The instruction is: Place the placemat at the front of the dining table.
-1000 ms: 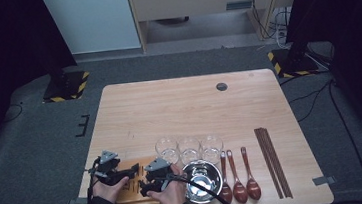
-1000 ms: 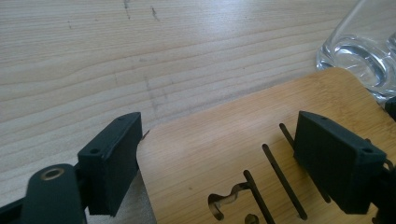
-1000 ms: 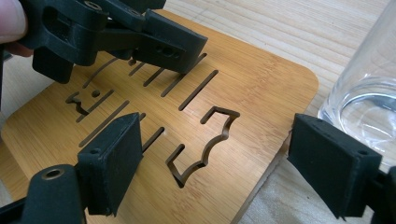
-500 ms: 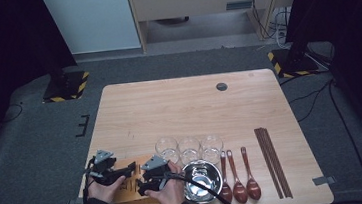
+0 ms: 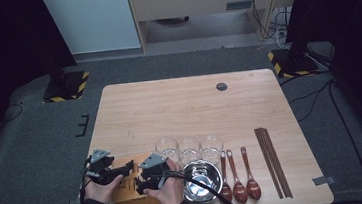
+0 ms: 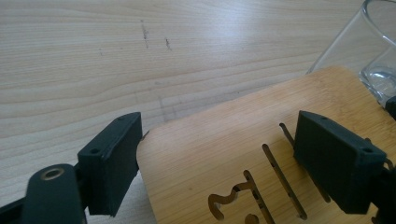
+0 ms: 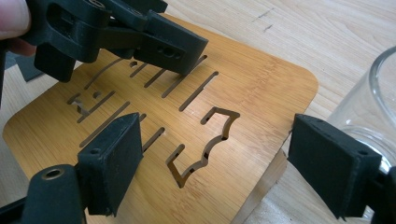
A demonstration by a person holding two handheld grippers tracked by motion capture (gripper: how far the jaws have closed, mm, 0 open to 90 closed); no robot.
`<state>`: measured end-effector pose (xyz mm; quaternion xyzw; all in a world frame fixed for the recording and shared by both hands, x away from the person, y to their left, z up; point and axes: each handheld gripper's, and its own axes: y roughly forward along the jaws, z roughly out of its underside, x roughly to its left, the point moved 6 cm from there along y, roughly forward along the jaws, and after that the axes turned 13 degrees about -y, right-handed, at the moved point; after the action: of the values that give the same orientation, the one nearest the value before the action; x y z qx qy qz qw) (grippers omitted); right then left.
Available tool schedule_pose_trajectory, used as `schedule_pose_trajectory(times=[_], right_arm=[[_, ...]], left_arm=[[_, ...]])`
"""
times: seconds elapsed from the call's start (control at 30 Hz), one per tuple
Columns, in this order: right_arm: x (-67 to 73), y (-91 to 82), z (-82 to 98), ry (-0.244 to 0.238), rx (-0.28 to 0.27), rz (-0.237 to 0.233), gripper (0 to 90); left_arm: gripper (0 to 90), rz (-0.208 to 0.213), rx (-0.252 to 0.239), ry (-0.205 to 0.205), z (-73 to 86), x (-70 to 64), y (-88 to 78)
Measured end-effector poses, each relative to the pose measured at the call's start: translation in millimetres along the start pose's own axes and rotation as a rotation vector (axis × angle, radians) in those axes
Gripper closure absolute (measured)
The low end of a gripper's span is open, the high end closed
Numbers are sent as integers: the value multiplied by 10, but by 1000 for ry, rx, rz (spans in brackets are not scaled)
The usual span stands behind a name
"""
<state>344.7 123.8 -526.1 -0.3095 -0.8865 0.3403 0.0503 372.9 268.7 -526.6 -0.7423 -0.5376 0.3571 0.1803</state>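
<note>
Both my hand-held grippers sit over the bamboo board (image 5: 127,190) at the near-left corner of the desk (image 5: 189,106), right by the edge. The board is the thing I'm working on; it lies flat, slots and a cut-out shape facing up.

Left hand-held gripper (image 6: 219,158): jaws apart, straddling the board's far-left corner. One jaw hangs off the board's edge over bare desk, the other over the slots. Nothing clamped; pads aren't pressing on anything I can see.

Right hand-held gripper (image 7: 215,172): jaws apart too, spanning the board's width w/ the cut-out between them. One pad is over the board, the other out past its edge next to a glass (image 7: 369,116). No grip here either.

Why so: I judge I'm lining up to take the board from two sides, since it's wide and thin and one grip would let it tip. Coming in at edge and corner makes sense b/c a flat board gives nothing to pinch from above.

Rest of the setting sits to the right in a row: three glasses (image 5: 189,146), steel bowl (image 5: 202,179), three spoons (image 5: 237,179), chopsticks (image 5: 272,161). The nearest glass stands just beside the board, so the right jaw has little room there.
</note>
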Motion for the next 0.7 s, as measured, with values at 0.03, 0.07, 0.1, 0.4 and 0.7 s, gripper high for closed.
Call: schedule_pose_trajectory(times=[0.03, 0.07, 0.1, 0.4, 0.7], right_arm=[[1, -2, -9, -2, -2, 0, 177], [5, -7, -27, -10, -5, 4, 177], [8, -10, -34, -8, -7, 3, 177], [-24, -59, -90, -14, -23, 10, 177], [-68, -127, -180, -24, -33, 14, 177]], left_arm=[[162, -3, -1, 5, -9, 1, -13], [163, -6, -3, 5, -21, 0, -27], [162, -6, -3, 5, -21, 0, -27], [163, -5, -11, 10, -106, -41, -74], [162, 3, -27, 6, -206, -85, -124]])
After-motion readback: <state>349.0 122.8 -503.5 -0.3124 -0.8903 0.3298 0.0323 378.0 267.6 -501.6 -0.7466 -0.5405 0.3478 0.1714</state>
